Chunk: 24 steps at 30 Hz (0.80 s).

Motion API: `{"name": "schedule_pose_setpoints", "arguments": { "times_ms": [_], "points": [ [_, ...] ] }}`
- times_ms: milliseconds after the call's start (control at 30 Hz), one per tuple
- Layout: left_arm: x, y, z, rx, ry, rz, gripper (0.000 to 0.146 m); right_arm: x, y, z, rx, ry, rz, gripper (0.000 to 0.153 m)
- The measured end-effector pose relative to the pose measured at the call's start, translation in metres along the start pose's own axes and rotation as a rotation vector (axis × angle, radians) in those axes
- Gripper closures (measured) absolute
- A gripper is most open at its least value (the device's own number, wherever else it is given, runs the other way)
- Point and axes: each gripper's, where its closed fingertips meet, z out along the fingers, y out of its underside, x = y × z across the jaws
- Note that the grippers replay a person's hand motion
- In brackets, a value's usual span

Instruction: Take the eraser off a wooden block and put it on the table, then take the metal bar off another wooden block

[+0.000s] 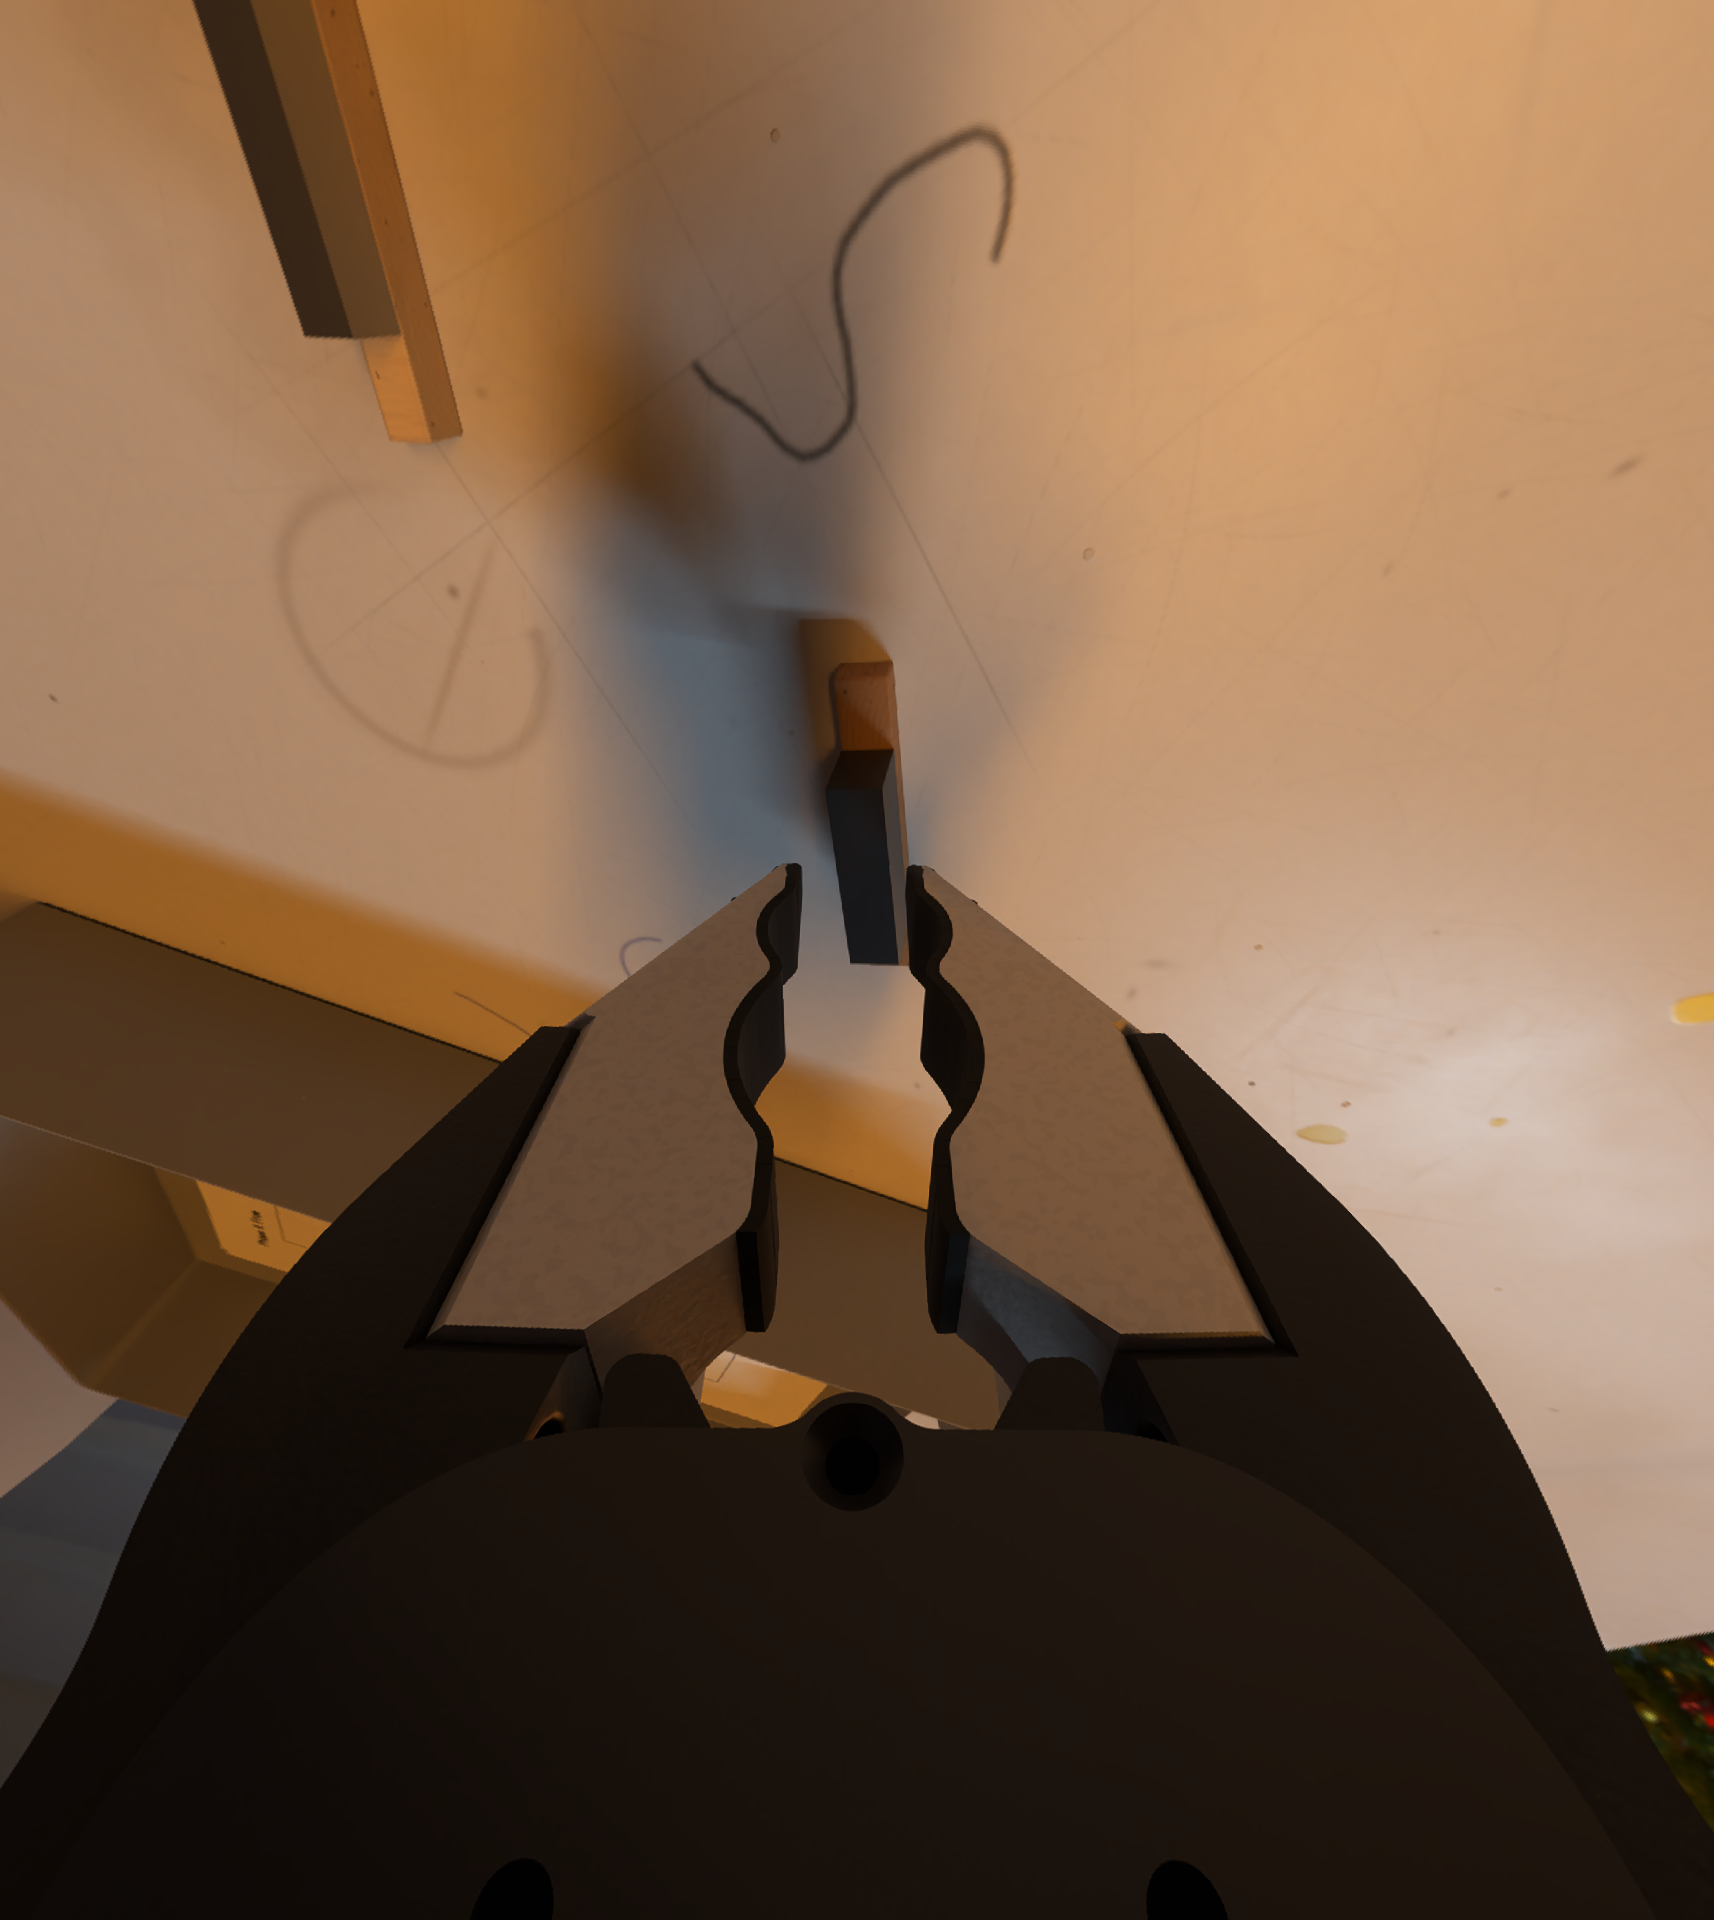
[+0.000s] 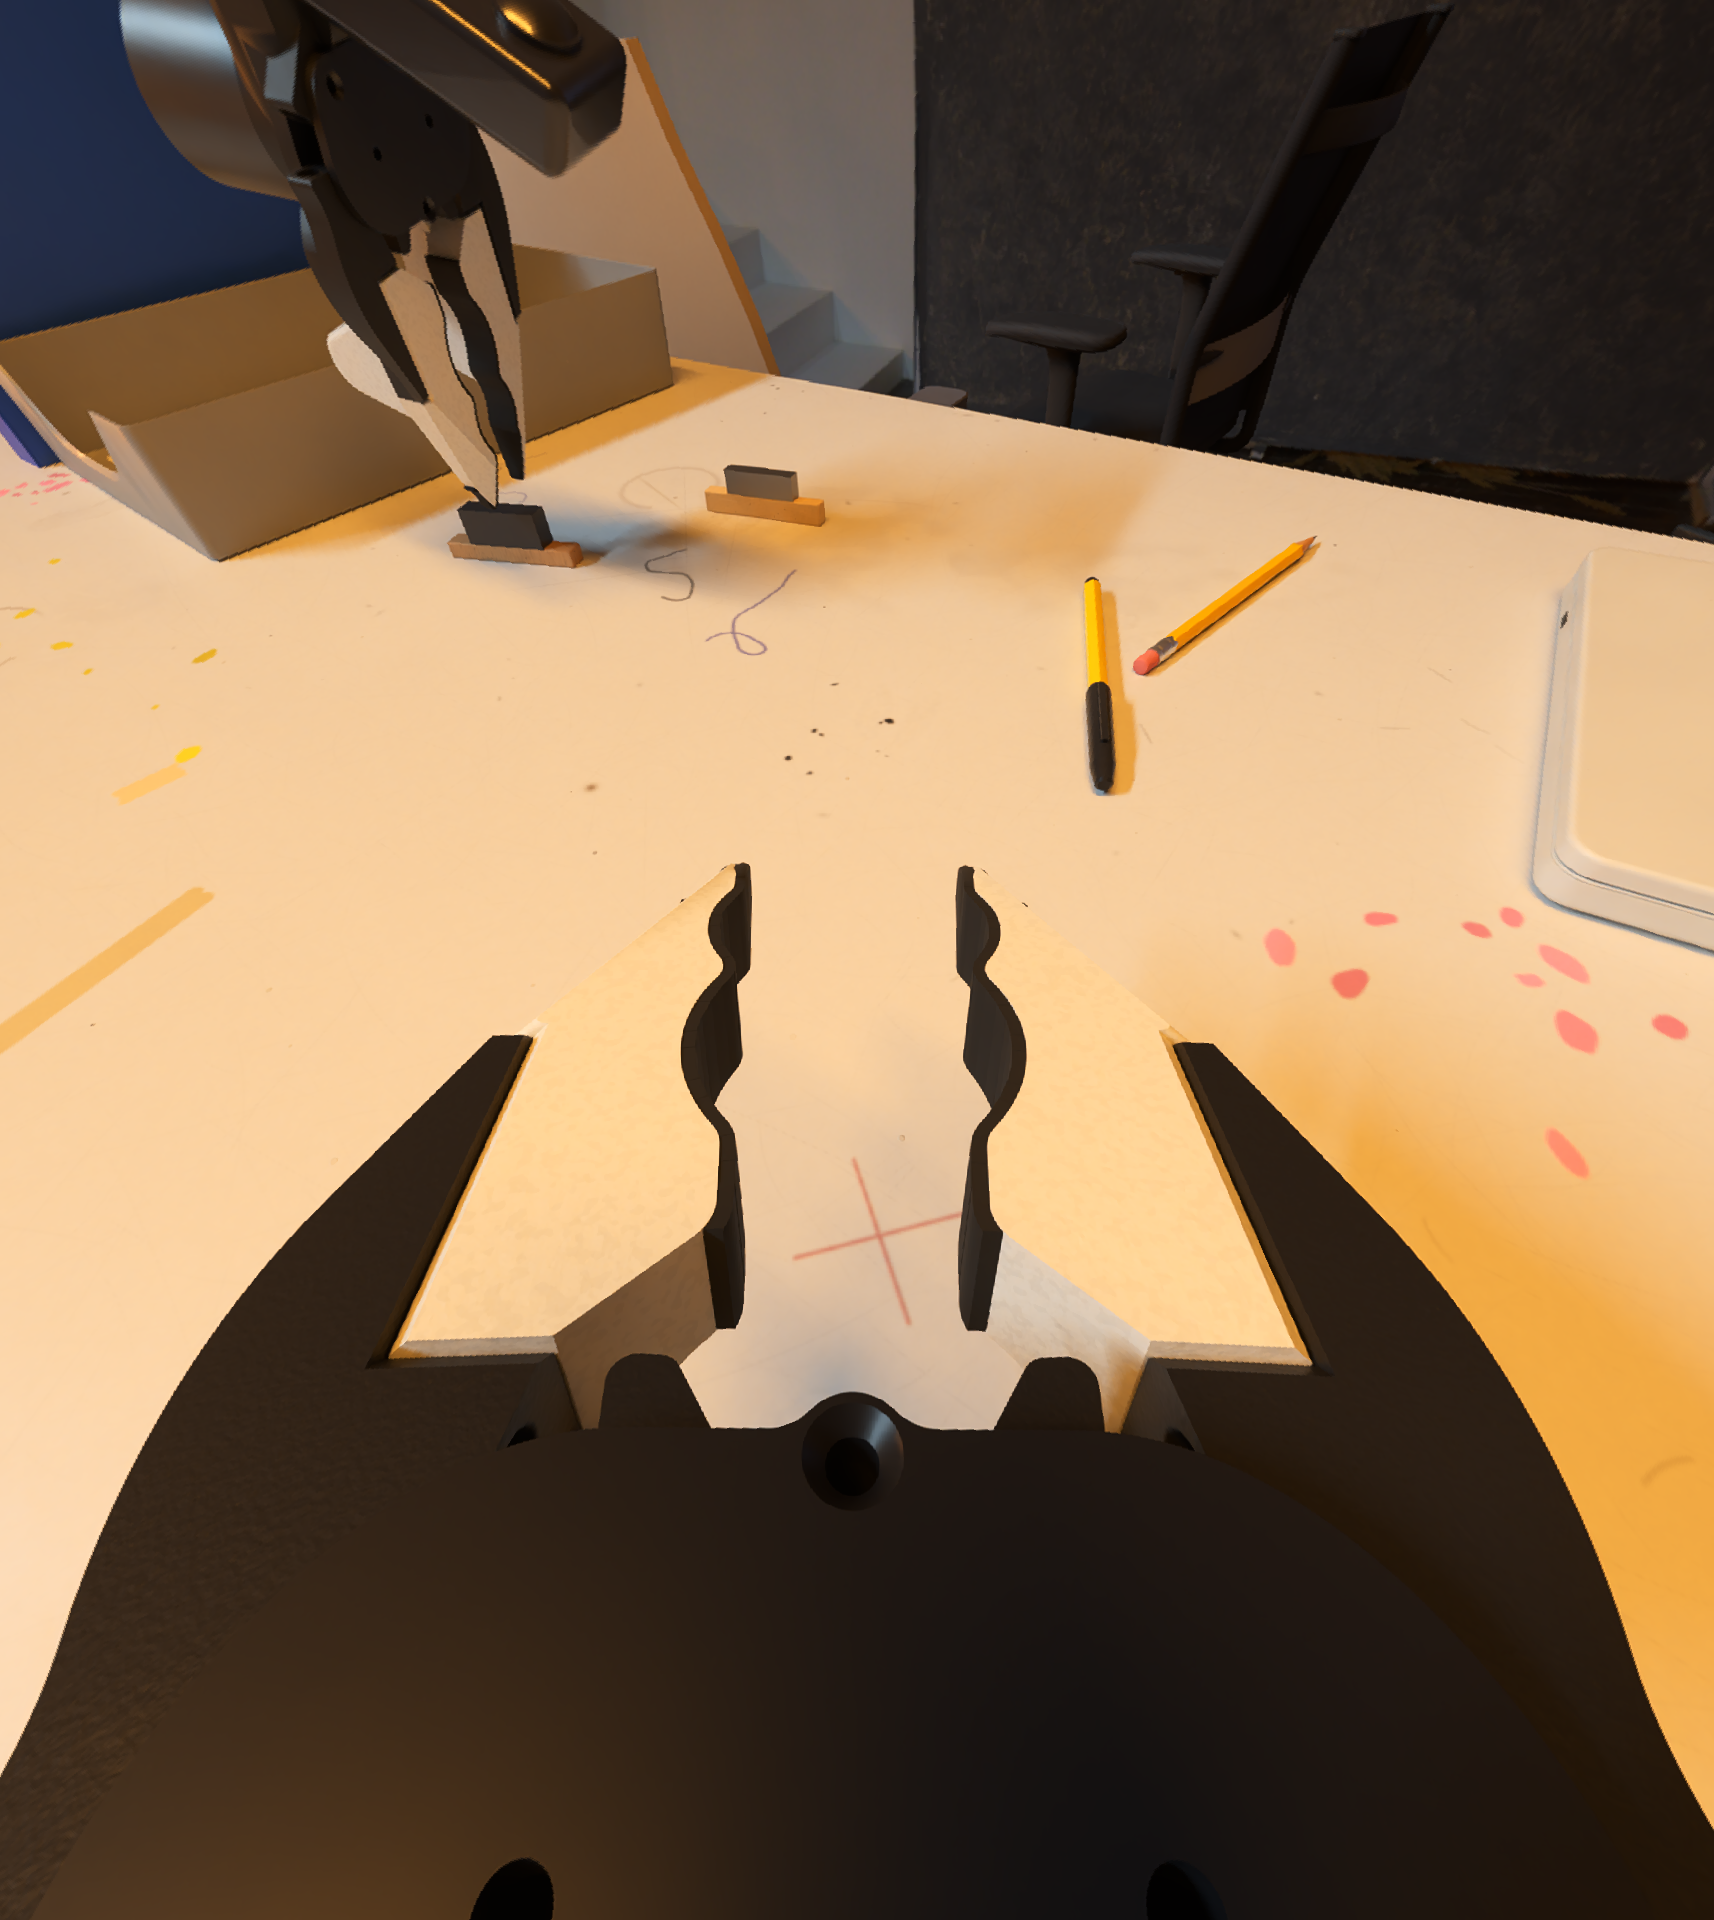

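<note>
The left gripper (image 1: 853, 914) hangs right over the dark eraser (image 1: 868, 862), which lies on top of a small wooden block (image 1: 863, 707) on the tabletop (image 1: 1352, 623). Its jaws are a little apart, with 1 tip on each side of the near end of the eraser. From the right wrist view the tips look like they sit at 1 end of the eraser (image 2: 503, 523), not at its middle. I cannot tell if they touch it yet.

What could go wrong? The jaws may pinch only the end, so the eraser could tip or slip out when it goes up. If the tips push down too hard, the little block (image 2: 517, 552) could slide or lift too.

The grey metal bar (image 2: 761, 482) lies on another wooden block (image 2: 766, 508) just to the right, near enough that a wide swing could bump it. A cardboard box (image 2: 313, 416) stands close behind.

The right gripper (image 2: 853, 914) waits well apart, low over the tabletop, jaws apart and holding nothing. A pen (image 2: 1098, 686) and a pencil (image 2: 1227, 603) lie far to the right
</note>
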Motion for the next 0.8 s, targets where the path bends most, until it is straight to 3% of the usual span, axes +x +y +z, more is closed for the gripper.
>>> {"name": "schedule_pose_setpoints", "arguments": {
  "times_ms": [367, 800],
  "points": [
    [0.006, 0.020, 0.018, -0.044, 0.071, -0.064, 0.113, -0.003, 0.000, 0.001, 0.002, 0.001, -0.015, 0.113],
    [0.005, 0.017, 0.018, -0.045, 0.098, -0.063, 0.116, -0.005, -0.001, 0.001, 0.001, -0.005, -0.022, 0.114]
  ]
}}
